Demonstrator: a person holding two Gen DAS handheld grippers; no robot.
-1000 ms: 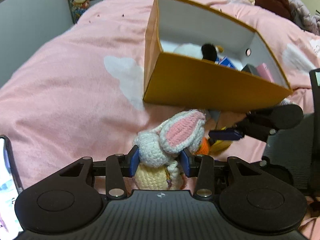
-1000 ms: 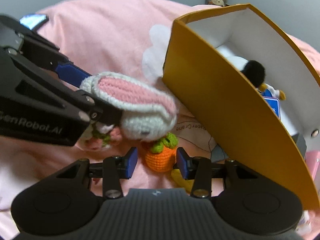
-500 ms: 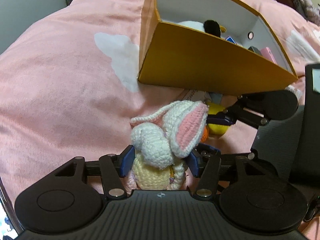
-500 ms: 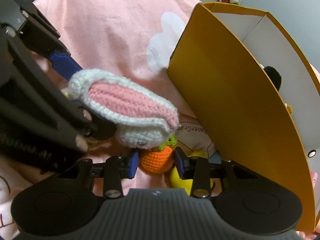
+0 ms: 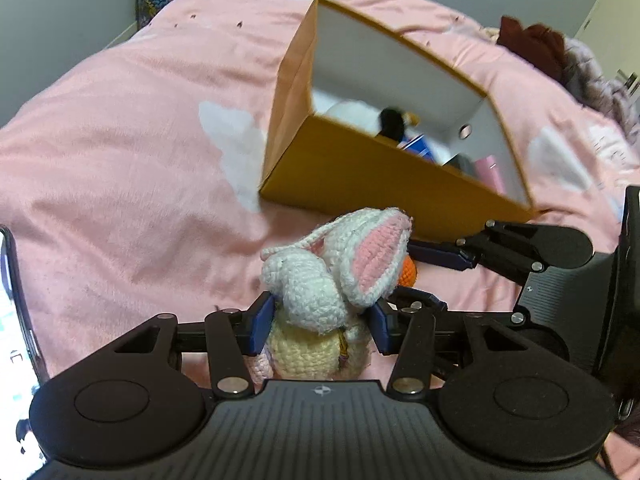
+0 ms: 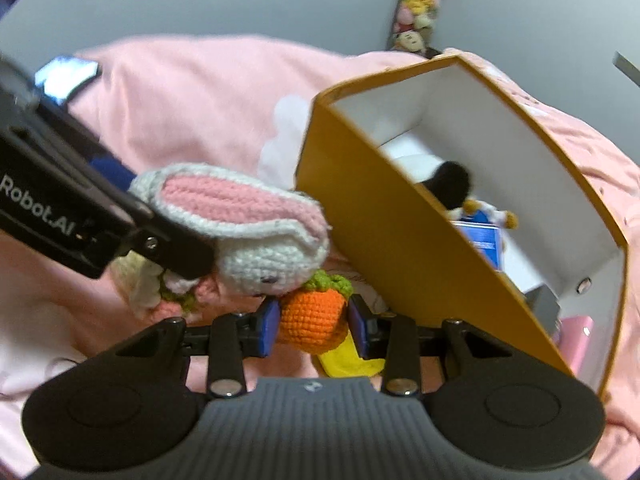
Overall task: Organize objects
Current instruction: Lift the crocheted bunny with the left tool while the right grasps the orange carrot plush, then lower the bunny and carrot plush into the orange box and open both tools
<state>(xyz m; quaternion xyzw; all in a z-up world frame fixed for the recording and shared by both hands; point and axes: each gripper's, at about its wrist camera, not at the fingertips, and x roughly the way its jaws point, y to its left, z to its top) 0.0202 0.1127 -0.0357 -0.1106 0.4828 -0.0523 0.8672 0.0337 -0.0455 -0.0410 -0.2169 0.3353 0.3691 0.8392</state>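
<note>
My left gripper (image 5: 318,322) is shut on a crocheted white rabbit (image 5: 320,284) with pink ears and a cream body, held above the pink bed. The rabbit also shows in the right wrist view (image 6: 248,232). My right gripper (image 6: 314,328) is shut on a crocheted orange carrot (image 6: 314,316) with a green top, just under the rabbit's head; its orange edge shows in the left wrist view (image 5: 408,272). An open yellow box (image 5: 384,184) with white inside stands just beyond both grippers, also in the right wrist view (image 6: 400,240).
The box holds a white and black plush toy (image 5: 384,118), a blue packet (image 6: 482,242), a grey item and a pink item (image 5: 490,172). A yellow object (image 6: 348,360) lies under the carrot. Pink bedding (image 5: 120,168) spreads left. Clothes (image 5: 536,44) are piled at the far right.
Both grippers have lifted with their toys, the carrot rising off the bedding, and the box's open top has come more into view.
</note>
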